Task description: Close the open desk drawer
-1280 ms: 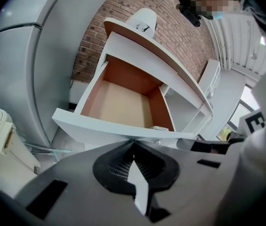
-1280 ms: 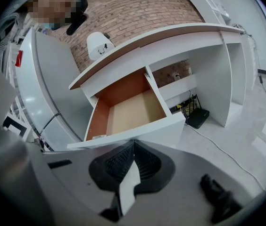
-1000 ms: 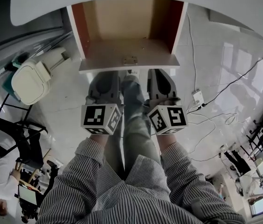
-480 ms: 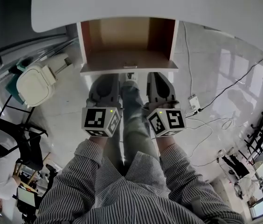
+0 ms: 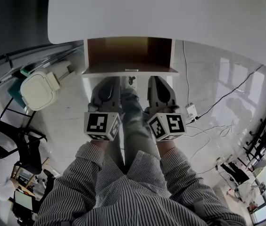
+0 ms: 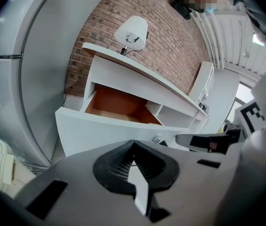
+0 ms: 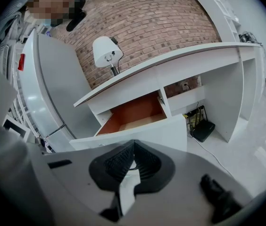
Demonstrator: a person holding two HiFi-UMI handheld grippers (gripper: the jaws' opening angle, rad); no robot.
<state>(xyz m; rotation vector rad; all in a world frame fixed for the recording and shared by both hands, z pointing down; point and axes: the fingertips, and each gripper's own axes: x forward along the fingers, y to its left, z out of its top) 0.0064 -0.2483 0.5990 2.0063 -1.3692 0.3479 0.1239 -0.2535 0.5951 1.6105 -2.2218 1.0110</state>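
Note:
The desk drawer (image 5: 129, 55) stands partly open under the white desktop (image 5: 170, 13), showing its orange-brown inside and its white front panel (image 5: 129, 72). My left gripper (image 5: 106, 81) and right gripper (image 5: 159, 81) sit side by side right at that panel, left and right of its small middle fitting. In the left gripper view the gripper (image 6: 133, 142) is shut on nothing, with the front panel (image 6: 100, 131) just past its tip. In the right gripper view the gripper (image 7: 133, 144) is likewise shut and empty before the panel (image 7: 142, 134). Whether either tip touches the panel is hidden.
A white padded chair (image 5: 38, 89) stands on the floor at the left. Cables and a power strip (image 5: 189, 111) lie on the tiled floor at the right. A lamp (image 6: 132, 32) stands on the desk. A black box (image 7: 203, 128) sits under the desk's open bay.
The drawer has slid inward under the desktop, so less of its inside shows. Both grippers have moved forward with its front panel, still side by side.

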